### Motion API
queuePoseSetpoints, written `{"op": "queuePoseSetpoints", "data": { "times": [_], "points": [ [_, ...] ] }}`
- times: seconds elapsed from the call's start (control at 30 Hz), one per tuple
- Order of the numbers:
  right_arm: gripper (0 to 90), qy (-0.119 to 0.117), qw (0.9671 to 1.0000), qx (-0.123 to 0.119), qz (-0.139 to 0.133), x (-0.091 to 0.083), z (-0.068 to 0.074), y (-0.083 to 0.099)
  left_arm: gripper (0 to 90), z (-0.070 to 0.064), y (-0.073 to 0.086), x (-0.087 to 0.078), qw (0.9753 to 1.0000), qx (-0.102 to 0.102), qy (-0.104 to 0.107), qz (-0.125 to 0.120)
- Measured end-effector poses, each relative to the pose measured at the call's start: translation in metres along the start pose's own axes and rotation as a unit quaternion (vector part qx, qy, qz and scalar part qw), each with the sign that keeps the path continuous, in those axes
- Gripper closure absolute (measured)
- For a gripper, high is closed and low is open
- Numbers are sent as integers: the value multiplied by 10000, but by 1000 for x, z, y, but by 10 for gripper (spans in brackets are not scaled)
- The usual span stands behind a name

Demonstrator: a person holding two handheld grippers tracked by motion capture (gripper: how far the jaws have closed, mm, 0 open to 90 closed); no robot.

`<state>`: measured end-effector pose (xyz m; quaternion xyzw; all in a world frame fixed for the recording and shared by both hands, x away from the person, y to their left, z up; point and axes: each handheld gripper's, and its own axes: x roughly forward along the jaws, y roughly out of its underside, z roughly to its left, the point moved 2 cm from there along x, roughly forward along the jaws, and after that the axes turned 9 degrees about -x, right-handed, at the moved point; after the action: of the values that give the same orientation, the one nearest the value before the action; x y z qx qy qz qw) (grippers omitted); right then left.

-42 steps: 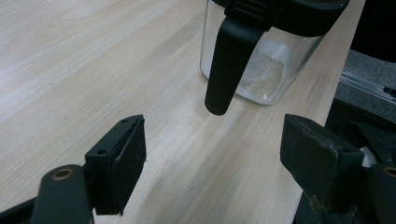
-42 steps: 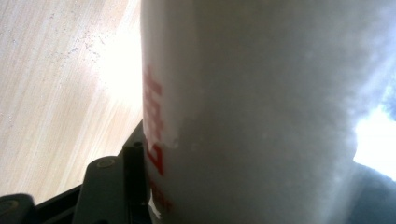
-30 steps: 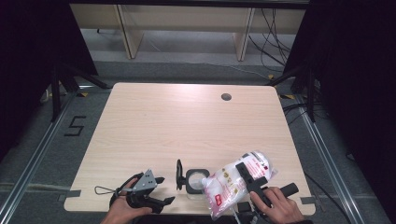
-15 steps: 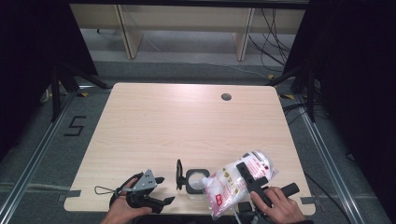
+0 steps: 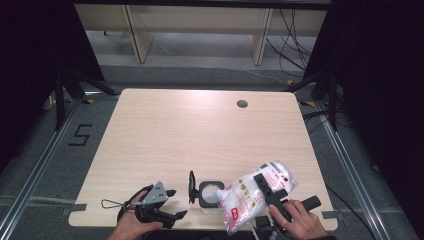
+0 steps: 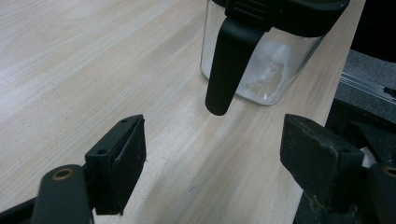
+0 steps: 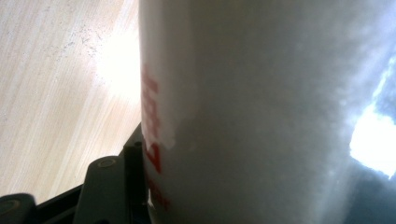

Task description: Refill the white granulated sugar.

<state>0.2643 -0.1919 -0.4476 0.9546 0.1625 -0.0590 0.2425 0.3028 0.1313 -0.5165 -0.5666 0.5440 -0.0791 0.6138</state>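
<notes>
A square glass jar (image 5: 209,194) with a black rim stands near the table's front edge, its hinged black lid (image 5: 191,186) swung open to the left. In the left gripper view the jar (image 6: 261,70) holds a little white powder, and a black latch (image 6: 229,60) hangs down its side. My left gripper (image 5: 173,203) lies open just left of the jar, jaws wide apart (image 6: 215,172) and holding nothing. My right gripper (image 5: 267,186) is shut on a clear bag of white powder with red print (image 5: 245,197), tilted beside the jar's mouth. The bag (image 7: 261,112) hides one finger; the other finger (image 7: 112,182) presses its side.
The light wooden table (image 5: 200,135) has a round cable hole (image 5: 242,104) at the back right. The jar and both grippers sit close to the front edge. Black stands and cables flank the table on the floor.
</notes>
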Motion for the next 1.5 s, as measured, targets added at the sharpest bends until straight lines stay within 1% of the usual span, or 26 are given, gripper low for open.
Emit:
{"op": "queuePoseSetpoints", "data": {
  "times": [0.1,0.17,0.23,0.3,0.33,0.37,0.4,0.43,0.57,0.63,0.67,0.7,0.73,0.83,0.87,0.9,0.93,0.97,1.0,1.03,1.07,1.1,1.23,1.4,1.43,1.5],
  "points": [
    [408,14,10000,-38,-25,0,-1,0,223,0,0,0,10000,0,-2,-1],
    [408,-17,10000,62,74,-2,1,0,223,-1,0,0,10000,-44,15,-39],
    [408,3,10000,9,59,-2,0,0,223,0,0,0,10000,-11,7,-13],
    [409,14,9999,87,84,-2,1,0,223,0,0,0,10000,4,1,1],
    [409,16,10000,-6,84,-2,0,0,223,-1,0,1,10000,-51,22,-38],
    [409,16,10000,-6,84,-2,0,0,223,-1,0,1,10000,-51,22,-38],
    [409,24,10000,-47,64,-2,-1,0,223,-1,0,1,10000,-46,20,-38],
    [409,7,10000,-16,81,-2,0,0,223,0,0,0,10000,2,-4,4],
    [410,-21,10000,2,63,-2,1,0,223,0,0,0,10000,21,2,3],
    [411,9,10000,-33,52,-2,0,0,223,0,0,0,10000,2,6,7],
    [411,-20,10000,44,80,-2,1,0,223,1,0,0,10000,66,-20,35],
    [411,-10,10000,17,51,-2,1,0,223,1,0,0,10000,66,-20,35],
    [412,30,10000,9,47,-2,0,0,223,-1,0,1,10000,-38,15,-36],
    [412,-17,10000,41,38,-2,1,-1,223,-1,0,1,10000,-42,13,-36],
    [412,15,10000,-45,13,-2,0,0,223,2,0,-1,9999,137,-57,66],
    [412,24,10000,9,16,-2,0,0,223,1,-1,-1,9999,131,-44,42],
    [413,28,10000,47,31,-2,0,0,223,-1,0,0,10000,-16,3,-11],
    [413,12,10000,9,31,-2,0,0,223,-1,0,1,10000,-52,17,-48],
    [413,16,10000,-7,22,-2,0,0,223,1,0,0,10000,66,-51,41],
    [413,16,10000,-7,22,-2,0,0,223,-1,0,0,10000,-13,7,-40],
    [413,18,10000,58,36,-2,1,0,223,0,0,0,10000,8,-6,0],
    [414,-2,10000,12,15,-1,0,0,223,-1,0,0,10000,-42,11,-40],
    [415,4,10000,28,12,-1,1,0,223,-1,0,0,10000,-46,12,-39],
    [416,10,9999,120,-13,-2,1,0,223,-1,0,0,10000,-42,10,-39],
    [415,29,10000,40,-49,-1,0,0,223,-1,0,0,10000,-44,9,-46],
    [416,23,10000,50,-39,-1,0,0,223,-1,0,0,10000,-38,16,-29]
  ]
}}
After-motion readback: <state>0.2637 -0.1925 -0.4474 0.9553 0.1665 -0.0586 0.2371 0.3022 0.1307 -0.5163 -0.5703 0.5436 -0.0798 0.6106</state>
